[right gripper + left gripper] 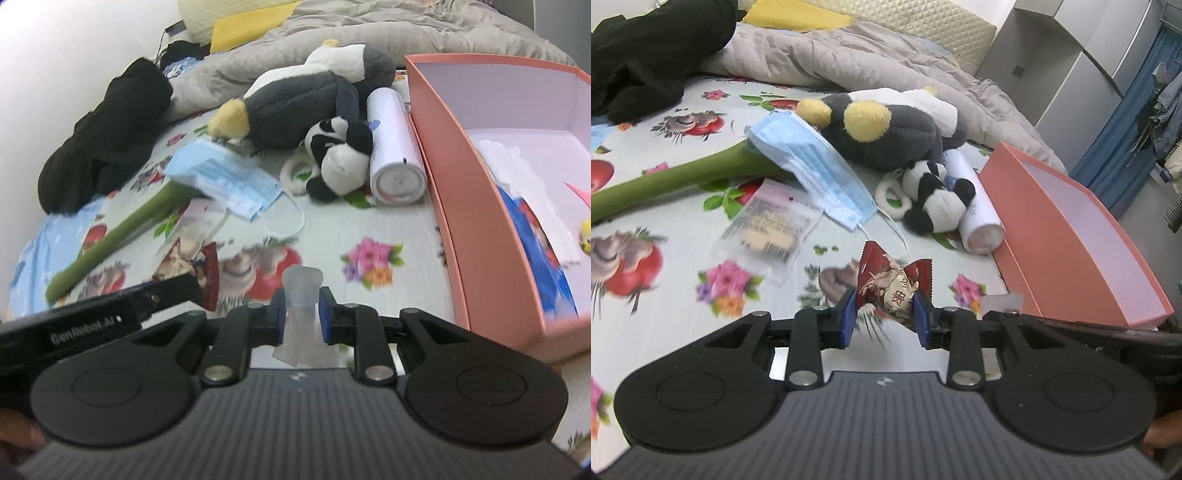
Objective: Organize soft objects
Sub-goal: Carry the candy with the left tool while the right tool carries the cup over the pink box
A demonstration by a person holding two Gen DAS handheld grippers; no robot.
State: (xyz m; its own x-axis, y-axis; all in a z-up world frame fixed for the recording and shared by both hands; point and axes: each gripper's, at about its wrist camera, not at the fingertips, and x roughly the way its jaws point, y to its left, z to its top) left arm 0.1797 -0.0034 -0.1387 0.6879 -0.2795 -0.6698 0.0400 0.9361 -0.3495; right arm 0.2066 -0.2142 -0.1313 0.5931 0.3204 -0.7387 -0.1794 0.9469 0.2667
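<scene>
Snack packet [888,291] pinched in left claw [886,317] | clear pouch [301,314] pinched in right claw [302,314]

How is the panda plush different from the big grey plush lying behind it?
The panda plush is black and white; the grey plush is dark grey with yellow patches. The panda plush is much smaller. The panda plush leans on the white cylinder; the grey plush lies against the quilt. Both rest on the floral sheet, outside the pink box.

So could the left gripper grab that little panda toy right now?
Probably not yet: the left gripper is shut on a red snack wrapper. The panda toy itself lies uncovered on the bed.
</scene>
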